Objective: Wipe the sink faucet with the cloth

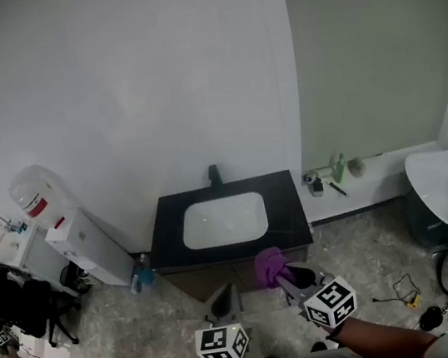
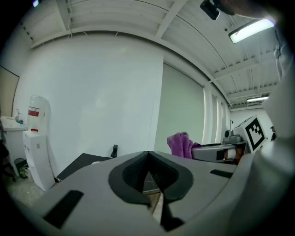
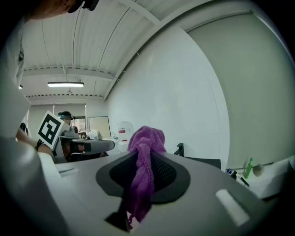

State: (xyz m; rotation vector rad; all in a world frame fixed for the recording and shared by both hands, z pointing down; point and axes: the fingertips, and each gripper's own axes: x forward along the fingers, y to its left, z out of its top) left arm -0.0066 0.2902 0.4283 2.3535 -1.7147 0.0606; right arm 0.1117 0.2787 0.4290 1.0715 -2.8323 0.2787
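Head view, far left: water dispenser [image 1: 39, 201], white smooth plastic with a rounded top and a red label band whose print is too small to read. Just right of it is a white boxy cabinet [image 1: 88, 248], and a small blue bottle [image 1: 142, 271] stands on the speckled stone floor at the counter's left corner. Centre: counter [image 1: 165, 234], a black, matte, rectangular slab holding a basin [image 1: 224, 220] that is white, glossy and a rounded rectangle. The faucet [image 1: 214, 175] is black and slim; it stands upright at the counter's back edge, centred behind the basin, with its long axis vertical. Lower centre: the left gripper [image 1: 221, 300] is grey, with a black-and-white marker cube behind it. In its own view the dark ribbed pads [image 2: 138, 173] meet at the tip with nothing between them. Right of it, the right gripper [image 1: 278, 273] is clamped on the cloth [image 1: 268, 265], a purple, nubby terry. The cloth is bunched in a lump past the jaw tips, low in the frame, in front of the counter's front edge and apart from the faucet. In the right gripper view the cloth [image 3: 145, 138] trails down the jaw gap as a twisted rope, long axis along the jaws. Right: a green bottle [image 1: 338, 168] stands on a white ledge.
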